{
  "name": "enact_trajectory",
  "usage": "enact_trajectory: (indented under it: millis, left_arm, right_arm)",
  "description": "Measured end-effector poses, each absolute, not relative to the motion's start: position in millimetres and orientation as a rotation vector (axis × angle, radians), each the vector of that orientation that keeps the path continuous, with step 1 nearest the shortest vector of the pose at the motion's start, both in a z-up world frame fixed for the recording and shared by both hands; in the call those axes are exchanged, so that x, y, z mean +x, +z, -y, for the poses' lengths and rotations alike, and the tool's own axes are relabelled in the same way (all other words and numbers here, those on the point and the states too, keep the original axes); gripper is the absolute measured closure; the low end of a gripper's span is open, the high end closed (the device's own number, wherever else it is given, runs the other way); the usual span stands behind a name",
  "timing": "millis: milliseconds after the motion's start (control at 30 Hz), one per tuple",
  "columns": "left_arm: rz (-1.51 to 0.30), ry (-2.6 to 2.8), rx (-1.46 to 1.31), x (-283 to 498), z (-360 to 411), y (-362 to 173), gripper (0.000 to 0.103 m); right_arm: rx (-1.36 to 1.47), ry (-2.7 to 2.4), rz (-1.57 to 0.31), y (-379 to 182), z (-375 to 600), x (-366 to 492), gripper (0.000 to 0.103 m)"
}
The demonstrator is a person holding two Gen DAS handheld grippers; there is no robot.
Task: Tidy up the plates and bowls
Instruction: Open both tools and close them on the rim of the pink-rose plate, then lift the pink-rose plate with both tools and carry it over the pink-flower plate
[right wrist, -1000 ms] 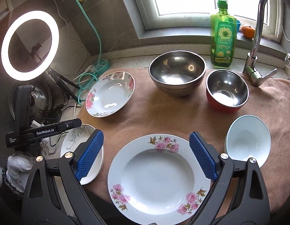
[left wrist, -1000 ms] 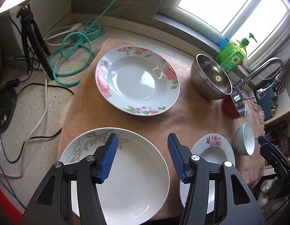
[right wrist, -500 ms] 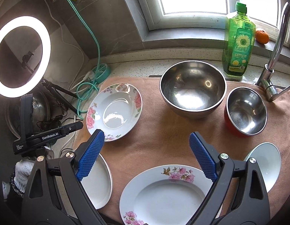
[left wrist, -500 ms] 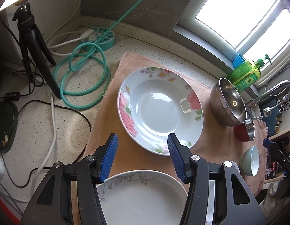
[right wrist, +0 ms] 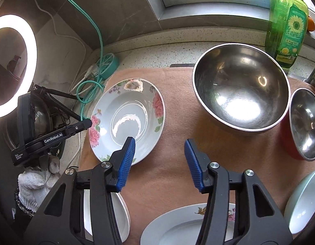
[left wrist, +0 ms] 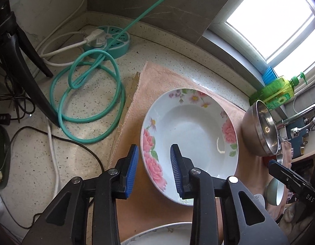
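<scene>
Since the left gripper (left wrist: pixel 153 170) straddles the near-left rim of the rose plate (left wrist: pixel 190 140), its jaws having just been narrowing but not yet pinching, a shallow bite on glazed porcelain could slip. The right gripper (right wrist: pixel 159 163), also narrowing, holds nothing. Plate lies flat on the peach towel (right wrist: pixel 178 102), white, pink-flowered.

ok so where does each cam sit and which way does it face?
Left wrist: on the left tongs, angled down at the floral plate and teal cable; its blue pads flank the plate's near-left rim, jaws just narrowed, not gripping.
Right wrist: on the right tongs, angled down at the cloth before the steel bowl; gloved hand at left, jaws just narrowed, empty.
Shared: floral plate, steel bowl, soap bottle.
</scene>
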State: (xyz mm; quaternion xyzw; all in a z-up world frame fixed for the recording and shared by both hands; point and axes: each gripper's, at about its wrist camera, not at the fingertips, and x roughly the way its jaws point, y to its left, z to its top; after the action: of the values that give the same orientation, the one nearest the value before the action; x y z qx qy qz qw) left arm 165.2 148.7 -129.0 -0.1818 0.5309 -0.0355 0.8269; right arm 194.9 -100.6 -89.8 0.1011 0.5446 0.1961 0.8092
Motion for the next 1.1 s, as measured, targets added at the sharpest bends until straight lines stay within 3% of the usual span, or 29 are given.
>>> enact_trajectory:
  millis: [233,367,567,867,1100]
  left_arm:
    - [-1.138,-0.072,-0.38,178.8,-155.0,-138.3,0.075]
    - [-1.149,-0.086,-0.391,183.4,-156.0,-141.9,0.081]
    - [-1.151,-0.1,-0.383,185.0,-155.1,-144.6,0.089]
    - [-1.171,-0.111,-0.365,186.1,-150.4,-150.8,0.09]
    - [-1.168,-0.104,-0.326,186.1,-145.1,-148.6,0.09]
  right_arm:
    - [0.186,0.413,-1.195,-103.7,86.9,209.1,0.064]
    - [0.178,0.404,-1.213,-108.6,84.6,217.8,0.073]
    - [0.182,0.404,-1.231,-115.1,79.3,227.5,0.077]
    - [0.175,0.396,-1.257,-125.9,76.6,235.9,0.078]
    - [0.214,0.411,-1.288,-136.5,76.0,241.1,0.09]
